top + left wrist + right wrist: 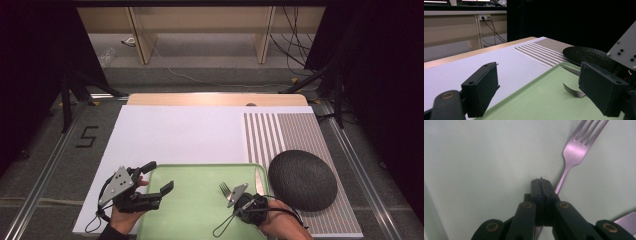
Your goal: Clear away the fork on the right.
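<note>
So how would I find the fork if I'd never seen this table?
Look for the green tray at the near edge of the table. Toward its right side lies the fork, under the right gripper. Beside it is a knife, but the fork has prongs.

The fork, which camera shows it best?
The right gripper view: the fork is close up there, tines and handle clear, with the right gripper shut on its handle. The high view shows it small on the green tray. The left gripper view catches just its tines beside a jaw.
</note>
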A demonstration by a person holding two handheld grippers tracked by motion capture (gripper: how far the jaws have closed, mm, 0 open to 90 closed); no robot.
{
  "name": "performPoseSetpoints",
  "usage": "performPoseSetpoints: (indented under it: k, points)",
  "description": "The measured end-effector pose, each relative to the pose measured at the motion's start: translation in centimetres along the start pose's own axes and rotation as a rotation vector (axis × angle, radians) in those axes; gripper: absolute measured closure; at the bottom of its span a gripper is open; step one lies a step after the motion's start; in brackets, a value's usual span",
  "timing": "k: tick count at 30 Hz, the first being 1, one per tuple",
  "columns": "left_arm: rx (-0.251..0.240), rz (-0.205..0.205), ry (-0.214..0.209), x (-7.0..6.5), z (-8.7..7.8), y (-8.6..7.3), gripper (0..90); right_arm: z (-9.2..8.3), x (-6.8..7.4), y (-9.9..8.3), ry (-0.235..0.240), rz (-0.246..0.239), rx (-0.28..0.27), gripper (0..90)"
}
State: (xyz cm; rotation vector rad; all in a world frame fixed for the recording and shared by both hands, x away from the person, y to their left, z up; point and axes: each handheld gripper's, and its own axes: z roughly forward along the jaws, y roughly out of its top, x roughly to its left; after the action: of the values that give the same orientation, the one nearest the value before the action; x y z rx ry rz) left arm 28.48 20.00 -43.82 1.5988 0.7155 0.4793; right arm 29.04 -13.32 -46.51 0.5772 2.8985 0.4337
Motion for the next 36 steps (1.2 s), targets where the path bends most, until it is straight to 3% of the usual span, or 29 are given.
performPoseSetpoints:
  k: [13,21,22,27,32,33,36]
  points:
    - [-0.001,-0.001,0.001,0.0,0.0,0.0,15.7,-0.4,-1.3,-1.2,-0.025,0.027,0.001,90.0]
    - [0.000,0.000,0.001,0.0,0.0,0.0,15.7,-0.6,-1.7,-1.6,-0.035,0.074,0.008,90.0]
    - [-0.001,0.001,0.001,0.0,0.0,0.0,15.7,-0.6,-1.9,-1.7,-0.037,0.057,0.010,90.0]
    - [-0.001,0.001,0.001,0.0,0.0,0.0,15.7,-0.8,-2.2,-2.0,-0.038,0.106,0.012,90.0]
    - [-0.002,0.001,0.001,0.0,0.0,0.0,15.7,-0.9,-2.5,-2.4,-0.032,0.106,0.019,90.0]
    - [-0.002,0.002,0.001,0.0,-0.1,0.0,15.7,-0.9,-2.4,-2.3,-0.029,0.134,0.026,90.0]
    - [-0.002,0.003,0.000,0.0,-0.1,0.0,15.7,-0.9,-2.6,-2.5,-0.031,0.123,0.031,90.0]
